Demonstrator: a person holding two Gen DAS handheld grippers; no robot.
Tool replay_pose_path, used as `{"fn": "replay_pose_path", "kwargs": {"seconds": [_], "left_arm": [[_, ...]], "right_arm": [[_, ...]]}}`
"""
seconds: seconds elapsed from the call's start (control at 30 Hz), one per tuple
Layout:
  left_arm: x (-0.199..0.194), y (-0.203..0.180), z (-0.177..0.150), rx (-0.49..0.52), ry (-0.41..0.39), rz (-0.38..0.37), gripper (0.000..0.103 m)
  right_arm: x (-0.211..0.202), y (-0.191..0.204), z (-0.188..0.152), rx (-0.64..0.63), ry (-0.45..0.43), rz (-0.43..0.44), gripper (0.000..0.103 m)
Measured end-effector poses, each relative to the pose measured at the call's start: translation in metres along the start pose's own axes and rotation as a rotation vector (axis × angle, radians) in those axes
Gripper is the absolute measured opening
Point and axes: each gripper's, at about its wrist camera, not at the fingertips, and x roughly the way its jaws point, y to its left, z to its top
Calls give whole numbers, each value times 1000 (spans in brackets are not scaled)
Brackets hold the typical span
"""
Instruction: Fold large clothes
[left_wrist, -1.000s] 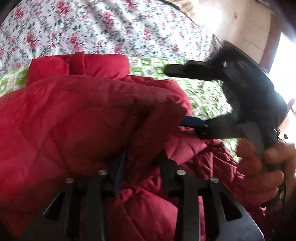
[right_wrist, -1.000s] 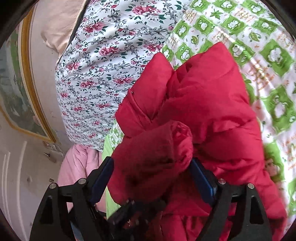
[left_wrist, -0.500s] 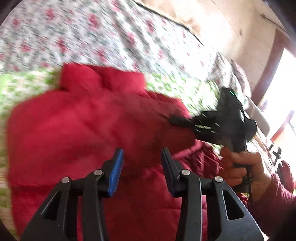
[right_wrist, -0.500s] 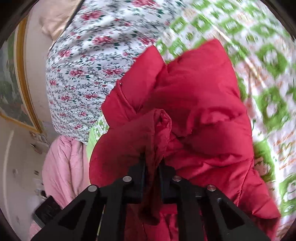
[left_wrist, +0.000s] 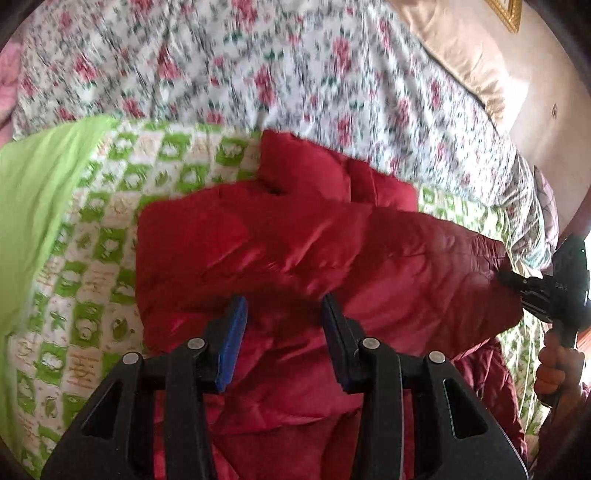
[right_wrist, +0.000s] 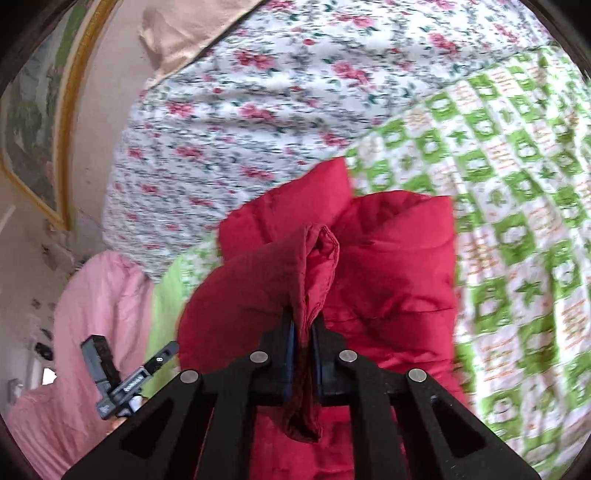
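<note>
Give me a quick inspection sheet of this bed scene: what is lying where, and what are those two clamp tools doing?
Surface: green-and-white checked bedspread under the jacket.
Job's things: red quilted puffer jacket lying on it, partly folded.
Clutter: white quilt with pink flowers behind; pink blanket off the bed's edge.
Grippers: left hand-held gripper open above the jacket, gripping nothing; right hand-held gripper shut on a bunched fold of jacket fabric.
Cables: nothing seen.
Surroundings: gold-framed picture on a beige wall.
</note>
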Motion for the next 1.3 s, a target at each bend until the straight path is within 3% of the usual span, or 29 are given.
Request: {"fn": "replay_pose_path", "kwargs": {"seconds": [0.17, 0.27, 0.33, 0.4, 0.47, 0.5, 0.57, 0.63, 0.87, 1.0, 1.3], "left_arm": [[20, -5, -9, 45, 47, 31, 39], [23, -7, -11, 65, 59, 49, 39], [23, -7, -13, 69, 65, 49, 39], [23, -7, -15, 77, 61, 51, 39], [23, -8, -16, 82, 56, 55, 39], [23, -9, -16, 82, 57, 56, 39], [26, -8, -15, 79, 65, 55, 39], [27, -7, -15, 75, 72, 50, 39], [32, -3, -16, 69, 93, 45, 40], [36, -3, -18, 72, 92, 35, 40], [43, -2, -19, 75, 104, 52, 41]], "right_arm": [[26, -28, -14, 6, 46, -104, 8], [31, -27, -20, -38, 41, -190, 28], [16, -8, -19, -86, -27, -297, 32], [-3, 26, -22, -181, -157, -400, 32], [-7, 53, -27, -255, -214, -394, 38], [3, 72, -31, -318, -186, -353, 44], [26, 85, -36, -348, -112, -284, 43], [54, 90, -41, -354, -47, -281, 43], [84, 37, -53, -307, 37, -464, 40], [88, 11, -55, -261, 71, -443, 40], [88, 13, -56, -241, 63, -449, 40]]}}
